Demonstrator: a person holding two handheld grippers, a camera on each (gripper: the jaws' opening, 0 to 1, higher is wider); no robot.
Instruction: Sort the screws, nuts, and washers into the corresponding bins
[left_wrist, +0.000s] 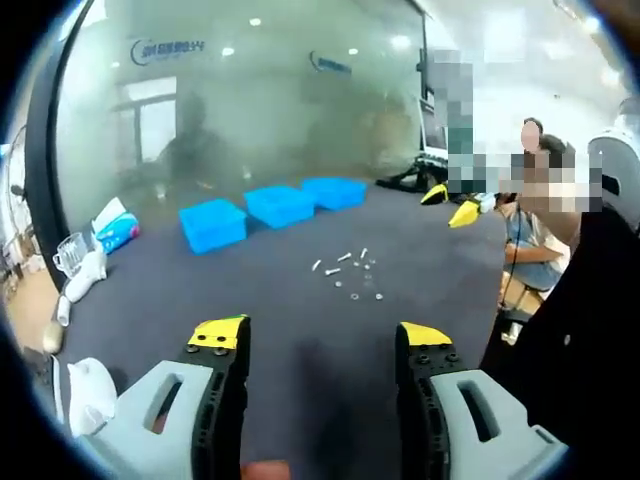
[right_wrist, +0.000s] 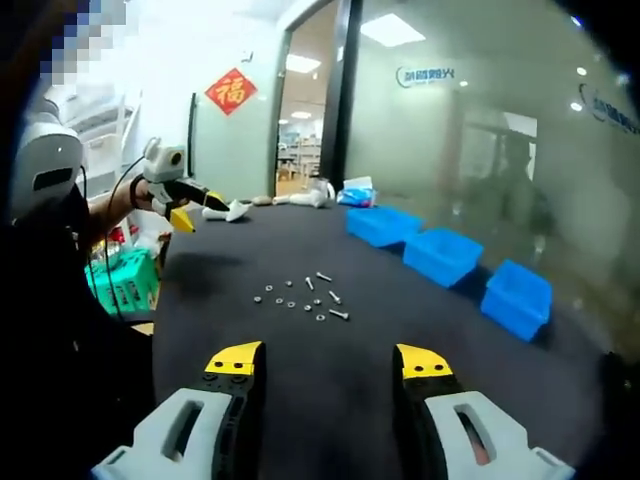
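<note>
Nothing sorted yet, I judge: my left gripper (left_wrist: 320, 340) and right gripper (right_wrist: 330, 365) gape empty, the screws, nuts and washers (right_wrist: 300, 295) lie scattered ahead, short of the three blue bins (right_wrist: 445, 255).

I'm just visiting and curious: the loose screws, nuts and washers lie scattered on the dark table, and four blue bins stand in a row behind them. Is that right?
Not quite: there are three blue bins, not four, as the left gripper view shows. The rest holds: the screws, nuts and washers lie loose on the dark table, apart from the bins.
</note>
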